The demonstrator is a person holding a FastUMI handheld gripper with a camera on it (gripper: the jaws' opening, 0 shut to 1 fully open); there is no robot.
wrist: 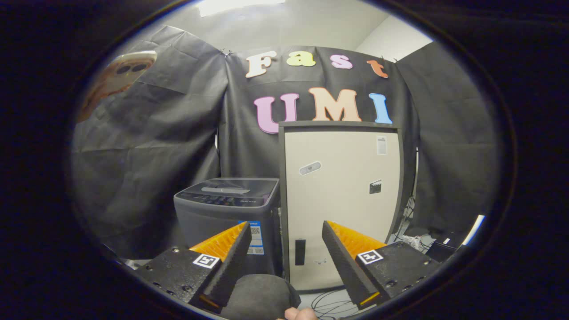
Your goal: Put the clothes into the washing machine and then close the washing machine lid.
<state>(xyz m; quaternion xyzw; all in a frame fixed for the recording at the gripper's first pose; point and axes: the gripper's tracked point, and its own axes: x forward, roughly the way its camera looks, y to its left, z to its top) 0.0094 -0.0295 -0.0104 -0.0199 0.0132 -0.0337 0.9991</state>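
The dark grey boxy washing machine stands with its flat lid down, well beyond the gripper. Right beside the washing machine stands a tall cream cabinet with a dark frame. The gripper's fingers are wide apart, holding nothing. A dark round cloth lump sits low between them, nearer than the washing machine.

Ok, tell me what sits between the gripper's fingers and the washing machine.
In the gripper view, nothing solid: the open gripper is held back from the washing machine, lid down. A dark rounded object sits low between the fingers.
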